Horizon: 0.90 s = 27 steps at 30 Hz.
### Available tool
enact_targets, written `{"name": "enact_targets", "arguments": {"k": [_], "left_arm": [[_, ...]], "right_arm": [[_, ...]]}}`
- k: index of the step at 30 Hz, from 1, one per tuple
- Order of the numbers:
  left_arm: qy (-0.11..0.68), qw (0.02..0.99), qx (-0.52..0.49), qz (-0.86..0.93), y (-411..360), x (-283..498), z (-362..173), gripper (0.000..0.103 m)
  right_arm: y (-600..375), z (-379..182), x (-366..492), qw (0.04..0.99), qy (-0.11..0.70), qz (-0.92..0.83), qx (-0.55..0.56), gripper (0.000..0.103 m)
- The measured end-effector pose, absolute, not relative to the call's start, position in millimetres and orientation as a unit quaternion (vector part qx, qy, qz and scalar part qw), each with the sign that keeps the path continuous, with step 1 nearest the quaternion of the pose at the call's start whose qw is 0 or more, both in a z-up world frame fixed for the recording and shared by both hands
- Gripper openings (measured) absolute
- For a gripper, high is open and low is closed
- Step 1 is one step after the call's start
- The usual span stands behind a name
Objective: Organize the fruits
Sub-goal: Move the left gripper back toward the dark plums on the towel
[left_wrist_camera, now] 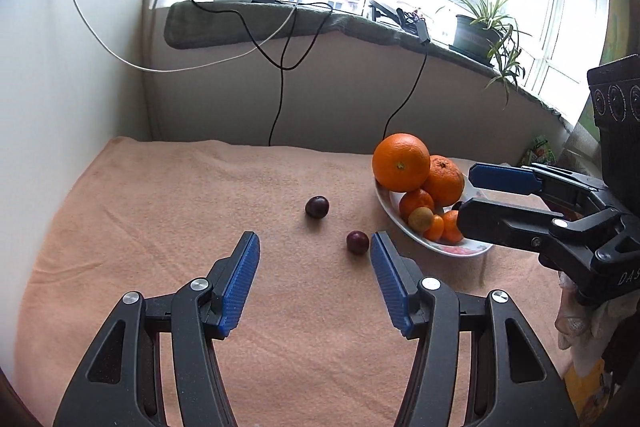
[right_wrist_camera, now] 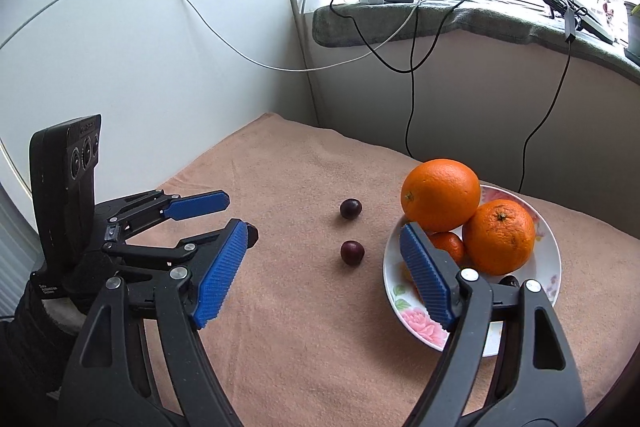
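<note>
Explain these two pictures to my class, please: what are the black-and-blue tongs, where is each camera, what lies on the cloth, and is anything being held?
The tongs are hand-held grippers, one per hand, each with a camera looking along its fingers. One picture looks out from the left gripper, the other from the right gripper; each also sees the other at its edge. On the peach towel lie two dark plums, the far plum and the near plum, beside a flowered plate piled with oranges and smaller citrus. Both grippers are open and hold nothing.

Two plums (right_wrist_camera: 351, 230) lie on the cloth (right_wrist_camera: 280, 307) beside the plate (right_wrist_camera: 554, 263) of oranges (right_wrist_camera: 440, 194) (both grippers empty, jaws apart).
</note>
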<state>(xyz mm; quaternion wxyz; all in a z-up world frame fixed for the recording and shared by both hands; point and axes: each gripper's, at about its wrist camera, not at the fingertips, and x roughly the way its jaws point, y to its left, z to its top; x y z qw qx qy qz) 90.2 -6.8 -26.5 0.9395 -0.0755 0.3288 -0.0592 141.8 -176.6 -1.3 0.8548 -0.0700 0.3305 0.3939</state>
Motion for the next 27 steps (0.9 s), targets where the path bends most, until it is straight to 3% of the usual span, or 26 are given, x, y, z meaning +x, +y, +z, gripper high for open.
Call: {"name": "enact_targets", "arguments": {"k": [2,4,8,10,18,27], "left_arm": [[0.335,0.937,-0.078,-0.061,1,96,-30,0.050],[0.342,0.935,-0.071,-0.065,5,102,-33,0.046],[0.353,0.930,-0.058,-0.085,9,118,-38,0.039],[0.359,0.926,-0.059,-0.099,11,126,-40,0.038],[0.381,0.913,-0.051,-0.139,9,157,-55,0.033],[0.392,0.903,-0.046,-0.170,3,180,-64,0.030]], "right_arm": [[-169,-6,141,0.852,0.335,0.395,-0.078,0.076],[-163,-14,142,0.844,0.350,0.399,-0.076,0.063],[-153,-38,141,0.841,0.374,0.386,-0.068,0.056],[-150,-48,142,0.844,0.384,0.369,-0.059,0.048],[-137,-74,153,0.858,0.412,0.304,-0.042,0.040],[-124,-81,157,0.875,0.408,0.254,-0.060,0.040]]}}
